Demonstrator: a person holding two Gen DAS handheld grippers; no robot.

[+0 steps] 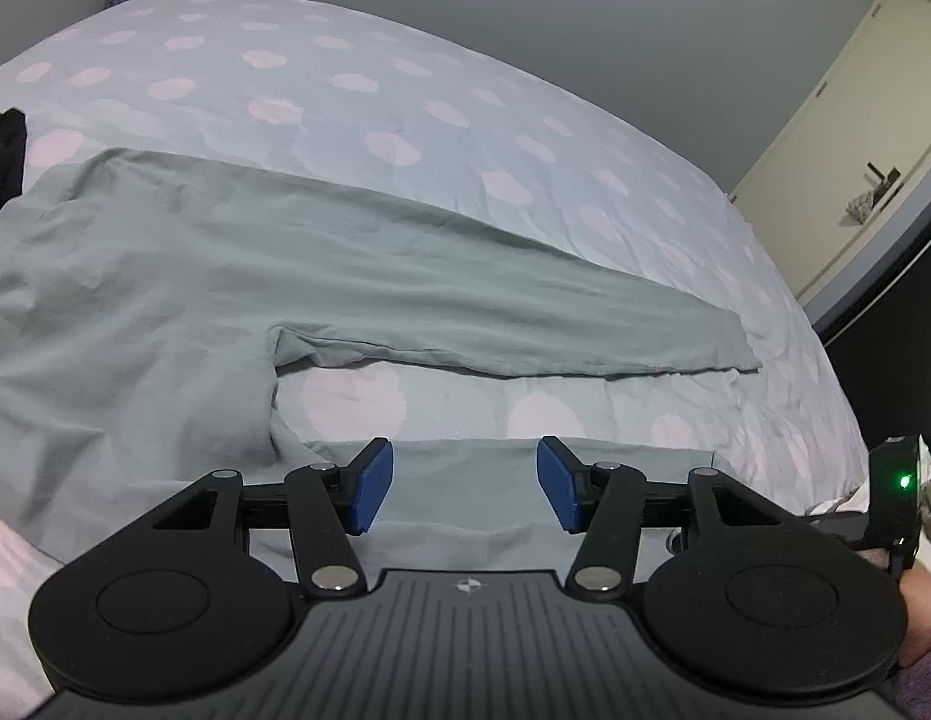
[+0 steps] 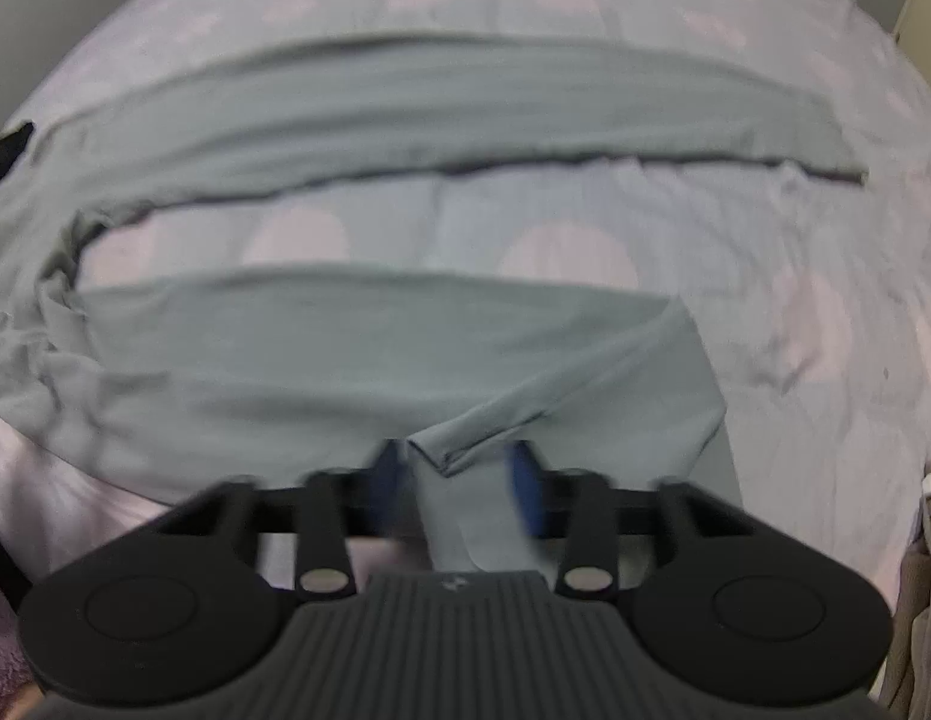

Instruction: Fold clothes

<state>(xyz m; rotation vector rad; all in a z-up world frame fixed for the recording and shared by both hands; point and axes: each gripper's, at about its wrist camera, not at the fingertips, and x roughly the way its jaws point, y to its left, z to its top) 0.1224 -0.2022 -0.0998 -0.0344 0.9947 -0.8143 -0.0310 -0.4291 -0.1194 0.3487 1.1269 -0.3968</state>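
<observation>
Grey-green pants (image 1: 237, 276) lie spread on the spotted bed (image 1: 525, 120), both legs apart w/ sheet showing between them, so no leg-on-leg fold yet visible. Near leg's hem corner is flipped up. Right gripper (image 2: 459, 480) blurred; pads straddle that hem, cloth between them, can't tell if clamped. Left gripper (image 1: 465, 483) jaws wide apart, holding nothing, over near leg. Most folding left, I'd judge.
</observation>
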